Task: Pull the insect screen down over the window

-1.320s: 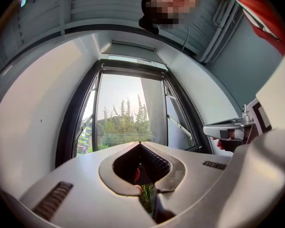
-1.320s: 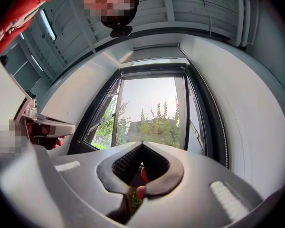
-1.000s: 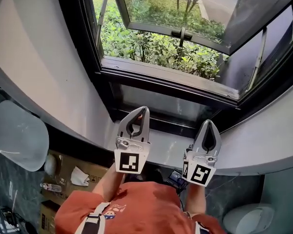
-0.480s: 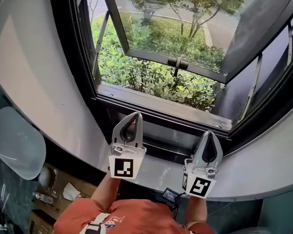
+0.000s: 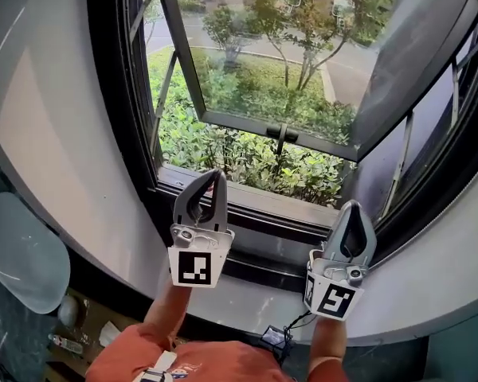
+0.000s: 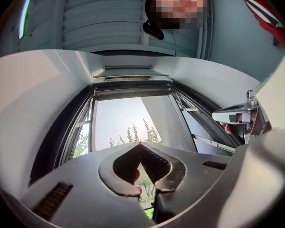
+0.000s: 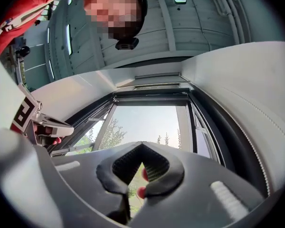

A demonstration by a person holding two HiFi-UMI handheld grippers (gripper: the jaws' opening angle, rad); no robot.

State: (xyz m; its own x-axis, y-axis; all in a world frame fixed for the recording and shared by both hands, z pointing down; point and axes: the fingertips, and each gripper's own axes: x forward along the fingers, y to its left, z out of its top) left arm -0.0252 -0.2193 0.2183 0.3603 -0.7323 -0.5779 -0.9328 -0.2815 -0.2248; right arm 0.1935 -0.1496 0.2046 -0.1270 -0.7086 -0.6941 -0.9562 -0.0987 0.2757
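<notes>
Higher now: left gripper (image 5: pixel 214 173), right gripper (image 5: pixel 353 205)

The grey plastic left gripper (image 5: pixel 215 175) and right gripper (image 5: pixel 353 206) have arched jaws lined with ribbed black pads (image 7: pixel 156 169). Each bears a black-and-white marker cube (image 5: pixel 197 267) at its six o'clock. The person wears an orange-red shirt (image 5: pixel 199 360).

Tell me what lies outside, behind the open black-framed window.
Visible: green leafy shrubs, slender trees and a grey paved road. The ground directly below the black window frame is hidden by it.
</notes>
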